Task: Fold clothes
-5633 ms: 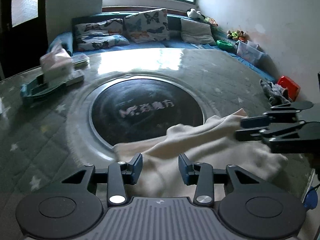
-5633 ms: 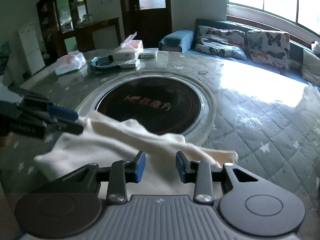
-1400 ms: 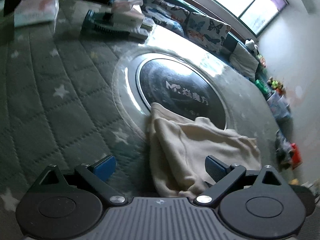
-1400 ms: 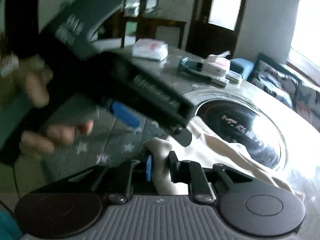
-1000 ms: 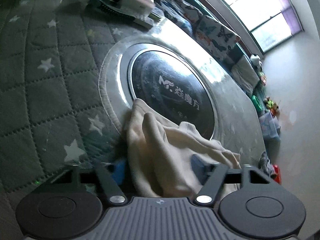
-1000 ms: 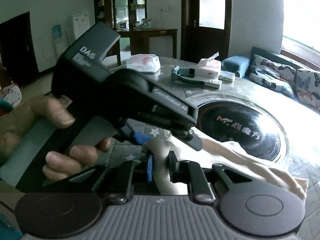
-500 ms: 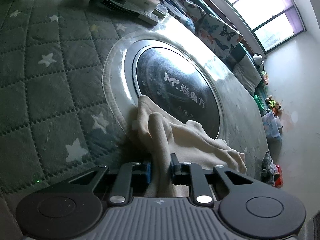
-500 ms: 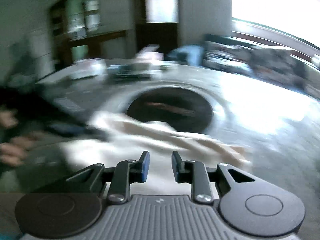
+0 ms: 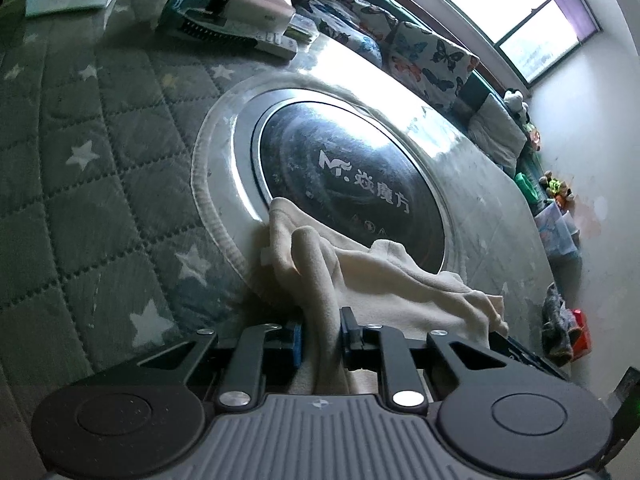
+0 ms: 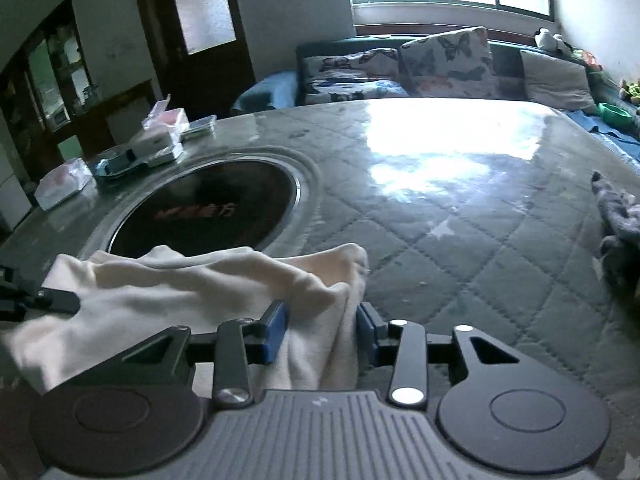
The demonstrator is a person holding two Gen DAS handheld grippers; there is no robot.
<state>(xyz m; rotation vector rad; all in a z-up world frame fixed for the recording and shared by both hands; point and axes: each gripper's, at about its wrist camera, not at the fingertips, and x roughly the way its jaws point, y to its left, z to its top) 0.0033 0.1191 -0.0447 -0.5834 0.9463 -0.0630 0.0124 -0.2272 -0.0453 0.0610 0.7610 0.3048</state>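
The left claw [image 9: 320, 334] pinches a raised fold of the cream cloth [image 9: 384, 280], jaws nearly closed on it. The right claw [image 10: 322, 330] is opening, jaws moderately apart, cloth bunched between them. The cloth lies on the table [image 10: 460, 240], overlapping the dark disc [image 9: 352, 184]

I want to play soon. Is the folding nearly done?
Not yet. The cream garment lies bunched beside the dark round plate. The left gripper pinches one end; the right gripper is opening around the other. Neat folds are left.
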